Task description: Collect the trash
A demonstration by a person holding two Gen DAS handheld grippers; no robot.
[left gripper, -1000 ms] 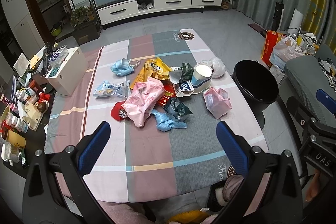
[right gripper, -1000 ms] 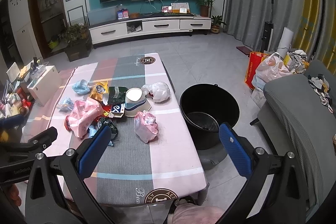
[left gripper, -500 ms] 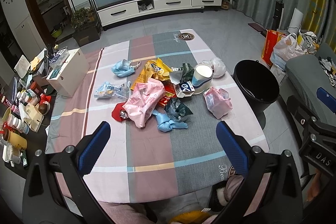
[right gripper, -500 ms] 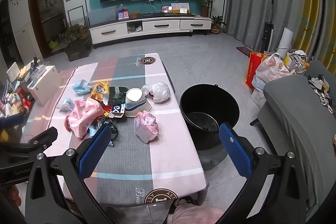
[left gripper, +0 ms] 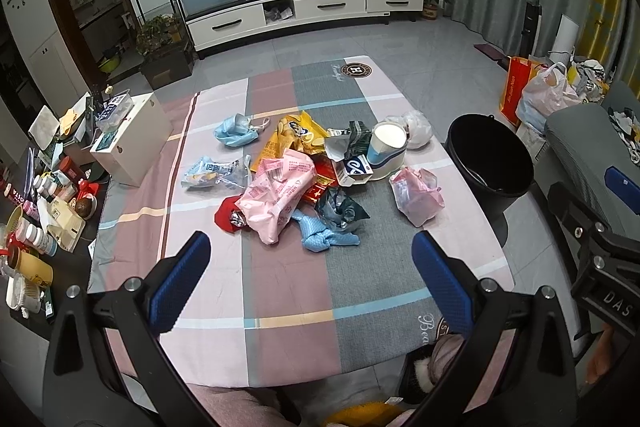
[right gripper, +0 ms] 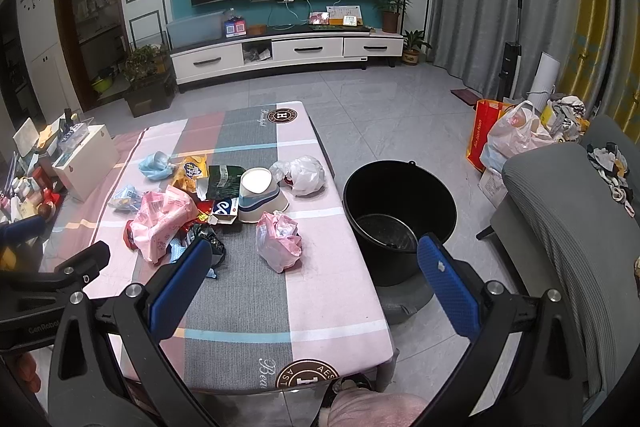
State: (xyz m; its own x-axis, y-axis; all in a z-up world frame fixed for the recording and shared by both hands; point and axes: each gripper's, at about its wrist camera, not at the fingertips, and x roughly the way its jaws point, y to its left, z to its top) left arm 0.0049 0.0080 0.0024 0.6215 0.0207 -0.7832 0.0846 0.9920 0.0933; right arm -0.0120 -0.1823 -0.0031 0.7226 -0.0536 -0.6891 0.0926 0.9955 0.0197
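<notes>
Wrappers (left gripper: 280, 187) overlap, hiding lower trash (left gripper: 228, 215).

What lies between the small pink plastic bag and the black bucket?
Only bare tablecloth up to the table's edge separates the pink bag from the bucket on the floor; the right wrist view shows it.

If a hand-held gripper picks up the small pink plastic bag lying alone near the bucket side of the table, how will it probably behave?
The pink plastic bag looks thin and crumpled, so it will probably be floppy and squash flat between the fingers. It seems light, so a push may just slide it over the tablecloth. It is unlikely to roll or break.
</notes>
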